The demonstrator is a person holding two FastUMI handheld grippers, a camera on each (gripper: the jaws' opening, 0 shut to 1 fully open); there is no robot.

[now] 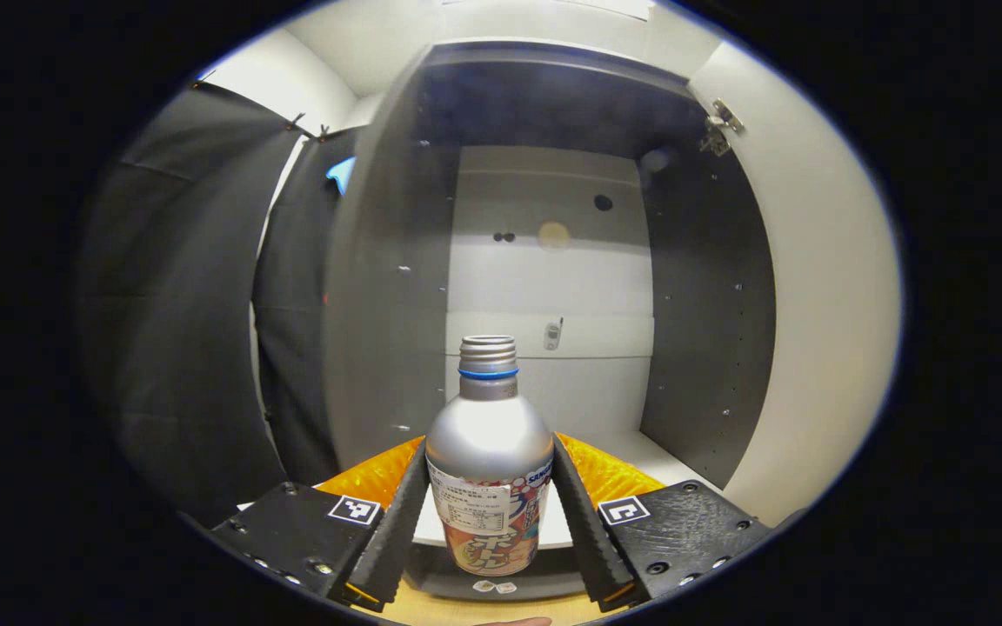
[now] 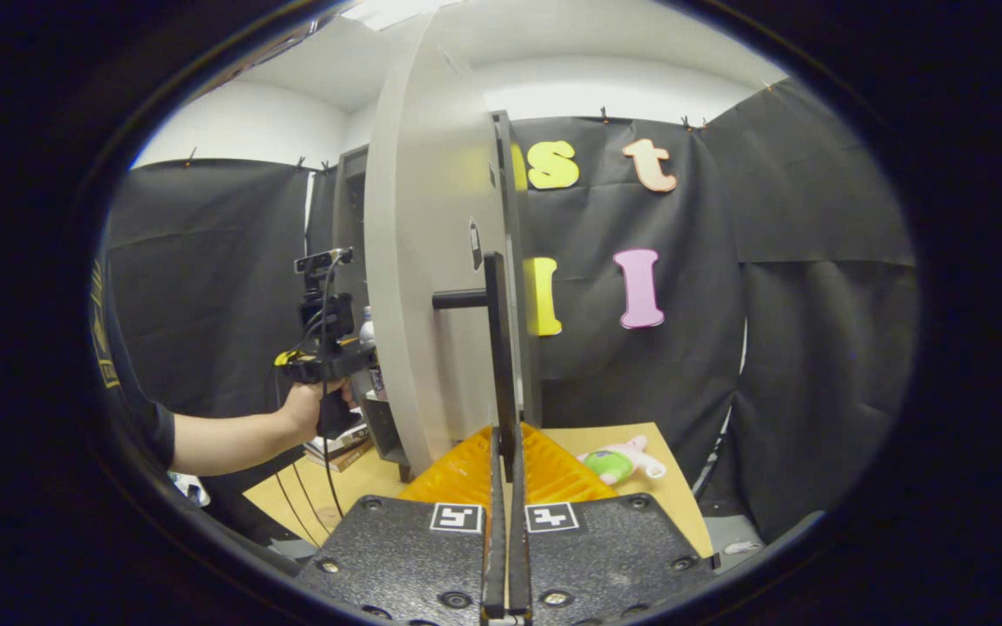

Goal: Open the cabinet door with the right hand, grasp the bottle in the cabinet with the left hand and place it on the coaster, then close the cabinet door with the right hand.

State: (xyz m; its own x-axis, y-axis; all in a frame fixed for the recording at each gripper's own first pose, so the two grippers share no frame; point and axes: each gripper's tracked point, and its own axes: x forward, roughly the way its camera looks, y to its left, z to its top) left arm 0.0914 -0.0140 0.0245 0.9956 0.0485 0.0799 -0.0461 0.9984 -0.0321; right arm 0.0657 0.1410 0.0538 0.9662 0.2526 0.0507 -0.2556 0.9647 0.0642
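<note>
A silver bottle [image 1: 490,435] with a blue neck ring and an orange label stands upright between the fingers of my left gripper [image 1: 489,448], and both pads press on its sides. It is at the front of the open cabinet [image 1: 544,261], over the lower shelf edge. My right gripper [image 2: 504,452] is shut on the thin black vertical handle [image 2: 494,348] of the white cabinet door [image 2: 431,287], which stands swung open and edge-on to me. In the right gripper view a hand holds the left gripper [image 2: 327,348] at the cabinet mouth, with the bottle [image 2: 367,329] just beyond it.
The cabinet has dark grey side walls [image 1: 710,330] and a white back panel. The open door [image 1: 823,296] is to the right of the bottle. A wooden table [image 2: 657,469] carries a small pink and green toy [image 2: 618,461]. Books [image 2: 340,448] lie under the cabinet.
</note>
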